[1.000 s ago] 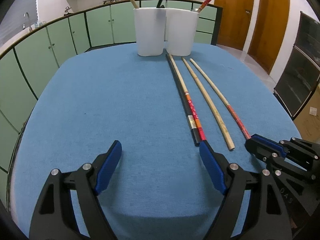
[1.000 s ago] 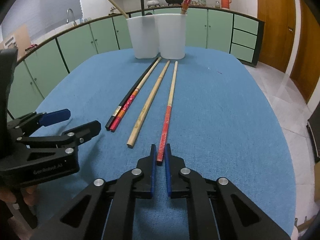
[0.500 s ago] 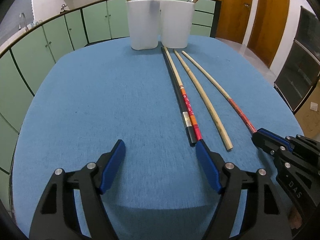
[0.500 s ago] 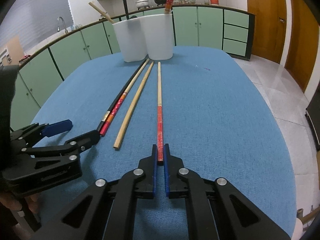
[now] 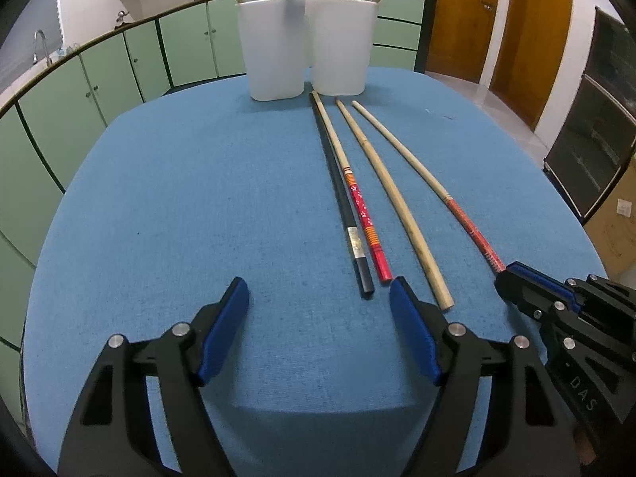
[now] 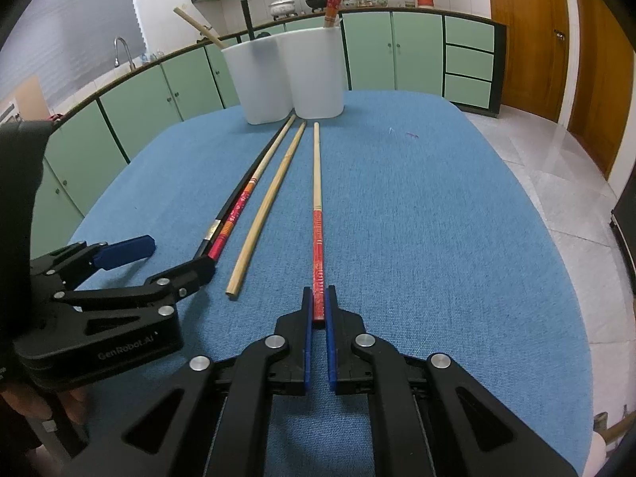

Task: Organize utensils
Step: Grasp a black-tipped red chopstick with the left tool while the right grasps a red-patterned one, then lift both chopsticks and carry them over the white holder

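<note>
Four chopsticks lie lengthwise on the blue table. They are a black chopstick, a red patterned chopstick, a plain bamboo chopstick and a red-ended chopstick. My right gripper is shut on the near tip of the red-ended chopstick, which rests on the cloth. My left gripper hovers just short of the black and red patterned ends. Its jaws are closing and nothing is between them. Two white cups at the far edge hold more chopsticks.
Green kitchen cabinets ring the table on the left and behind it. Wooden doors stand at the right. The table edge drops to a tiled floor on the right. Open cloth lies to the left of the chopsticks.
The red-ended chopstick in my right gripper has swung, and its far end now sits farther from the bamboo one. My left jaws have narrowed a little.
</note>
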Action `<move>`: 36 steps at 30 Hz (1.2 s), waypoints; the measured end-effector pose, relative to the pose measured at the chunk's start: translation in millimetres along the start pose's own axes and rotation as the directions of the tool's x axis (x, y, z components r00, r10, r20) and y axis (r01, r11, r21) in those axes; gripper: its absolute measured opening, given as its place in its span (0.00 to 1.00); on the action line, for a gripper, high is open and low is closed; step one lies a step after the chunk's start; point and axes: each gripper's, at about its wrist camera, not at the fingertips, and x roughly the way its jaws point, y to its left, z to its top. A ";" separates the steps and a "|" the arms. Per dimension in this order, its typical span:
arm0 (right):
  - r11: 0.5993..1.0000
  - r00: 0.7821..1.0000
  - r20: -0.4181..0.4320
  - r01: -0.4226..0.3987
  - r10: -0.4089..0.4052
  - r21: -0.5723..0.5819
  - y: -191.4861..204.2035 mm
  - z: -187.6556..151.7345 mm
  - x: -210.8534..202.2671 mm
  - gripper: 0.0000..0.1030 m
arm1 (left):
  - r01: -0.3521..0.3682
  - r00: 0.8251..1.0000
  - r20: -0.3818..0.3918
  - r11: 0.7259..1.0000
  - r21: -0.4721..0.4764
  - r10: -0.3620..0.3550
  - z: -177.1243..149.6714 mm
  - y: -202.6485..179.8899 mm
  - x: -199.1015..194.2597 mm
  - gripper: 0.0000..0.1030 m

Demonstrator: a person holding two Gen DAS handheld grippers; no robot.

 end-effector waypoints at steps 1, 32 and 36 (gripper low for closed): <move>1.000 1.000 0.000 0.000 0.000 0.000 -0.2 0.2 0.0 0.06 | 0.003 1.000 0.003 1.000 -0.004 -0.003 0.0 0.7 -0.5 0.62; 0.999 0.996 0.082 0.025 -0.021 -0.045 -3.9 11.4 -33.4 0.05 | -0.005 0.991 0.132 0.999 0.036 0.000 3.5 -14.6 -53.1 0.06; 0.999 0.992 0.127 0.019 -0.014 -0.041 -8.9 23.3 -53.1 0.05 | -0.008 0.981 0.193 1.000 0.025 0.003 15.8 -10.4 -76.8 0.06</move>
